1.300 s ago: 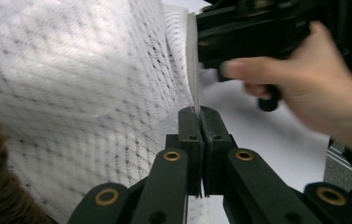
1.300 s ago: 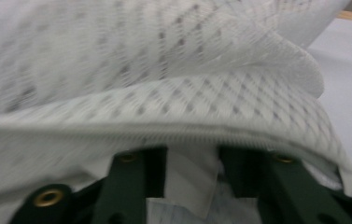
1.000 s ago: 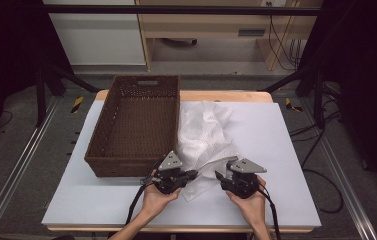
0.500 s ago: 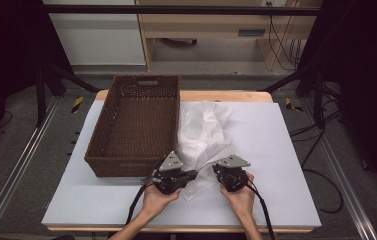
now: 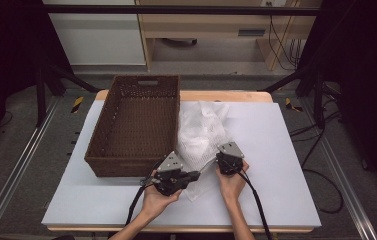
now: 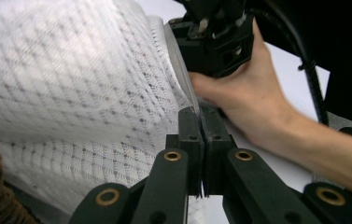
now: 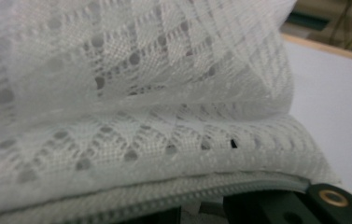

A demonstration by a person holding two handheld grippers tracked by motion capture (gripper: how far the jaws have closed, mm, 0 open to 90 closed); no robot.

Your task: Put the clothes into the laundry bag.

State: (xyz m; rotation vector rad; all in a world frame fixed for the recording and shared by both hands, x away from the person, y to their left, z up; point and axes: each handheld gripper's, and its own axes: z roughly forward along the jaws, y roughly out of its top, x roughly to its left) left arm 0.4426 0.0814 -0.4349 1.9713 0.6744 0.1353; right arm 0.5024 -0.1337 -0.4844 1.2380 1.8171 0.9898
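A white mesh bag [image 6: 71,93] is pinched between the closed jaws of the left gripper [image 6: 200,122]. The right gripper [image 5: 226,161] has just been closed on its zipper edge [image 7: 164,198]. If the 2 are pulled apart hard, the mesh could be torn.

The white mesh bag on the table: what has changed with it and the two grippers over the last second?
The right gripper slid left across the table toward the white mesh bag, and its jaws have just been closing on the bag's zippered edge. The left gripper stayed put, clamped on the bag's near edge. The brown wicker basket and the bulk of the bag lie as before.
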